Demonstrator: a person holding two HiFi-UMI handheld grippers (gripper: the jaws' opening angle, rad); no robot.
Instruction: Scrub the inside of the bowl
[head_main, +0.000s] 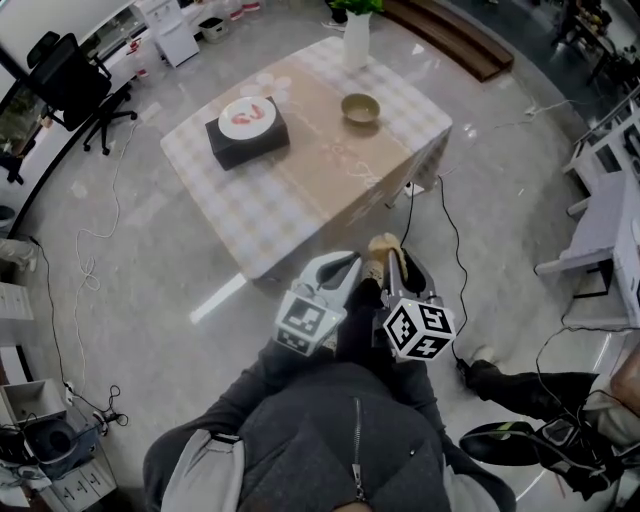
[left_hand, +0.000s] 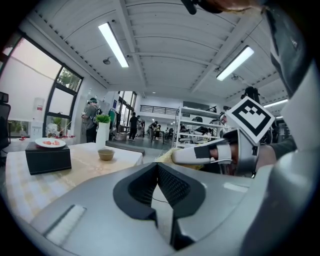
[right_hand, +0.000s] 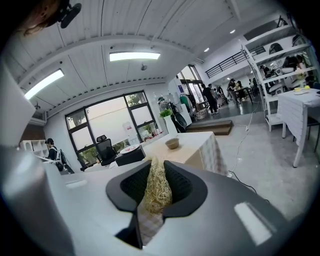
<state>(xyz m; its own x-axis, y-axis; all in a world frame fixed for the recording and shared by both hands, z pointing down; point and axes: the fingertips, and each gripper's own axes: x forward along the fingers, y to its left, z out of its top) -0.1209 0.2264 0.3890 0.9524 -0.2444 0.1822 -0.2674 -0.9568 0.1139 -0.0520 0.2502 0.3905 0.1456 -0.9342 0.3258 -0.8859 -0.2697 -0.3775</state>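
A small tan bowl (head_main: 360, 108) stands on the far right part of the checked-cloth table (head_main: 330, 190); it also shows small in the left gripper view (left_hand: 106, 154) and the right gripper view (right_hand: 172, 143). Both grippers are held close to my body, well short of the table. My right gripper (head_main: 392, 255) is shut on a straw-coloured fibrous scrubber (right_hand: 156, 189), which sticks out past the jaw tips (head_main: 383, 245). My left gripper (head_main: 345, 262) is shut with nothing in it, its jaws meeting (left_hand: 156, 167). The right gripper (left_hand: 200, 154) shows beside it in the left gripper view.
A black box (head_main: 247, 140) with a white plate (head_main: 246, 116) on top sits on the table's left half. A white vase (head_main: 357, 38) with a plant stands at the far edge. Cables (head_main: 450, 240) run over the floor on the right; an office chair (head_main: 70, 85) is at far left.
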